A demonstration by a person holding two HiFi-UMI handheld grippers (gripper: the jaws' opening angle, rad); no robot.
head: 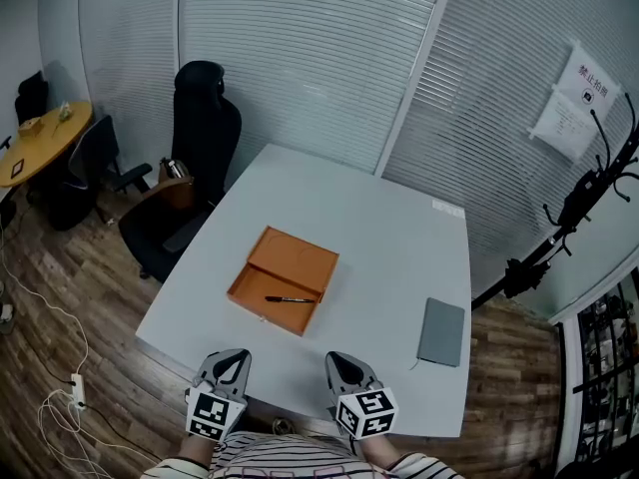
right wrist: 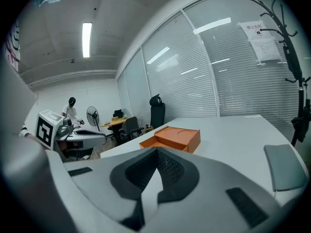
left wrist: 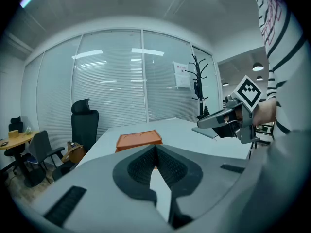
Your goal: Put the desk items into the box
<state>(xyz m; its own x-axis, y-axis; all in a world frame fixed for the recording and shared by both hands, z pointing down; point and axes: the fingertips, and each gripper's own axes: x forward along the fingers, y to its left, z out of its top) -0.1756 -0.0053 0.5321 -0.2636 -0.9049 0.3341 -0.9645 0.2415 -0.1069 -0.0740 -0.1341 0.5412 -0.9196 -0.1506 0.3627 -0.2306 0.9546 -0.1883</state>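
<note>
- Already a black pen (head: 290,299) lies inside the orange box (head: 252,293), which sits open near the middle of the white table (head: 389,228)
- Left outside is the grey notebook (head: 441,332), flat on the table towards its right edge and well apart from the box
- Over the near edge, the left gripper (head: 228,363) has its jaws pressed together with nothing between them; the right gripper (head: 343,367) is the same, tips meeting and empty
- My guess is that the notebook is light, fairly stiff if the cover is hard, and smooth enough to slide; lying flat, it offers little to grip from above
- The best hold looks like a long edge or a corner, perhaps after nudging it past the table edge so that one jaw can get underneath
- Pinched by one cover alone it may fall open, so the jaws should take its whole thickness
</note>
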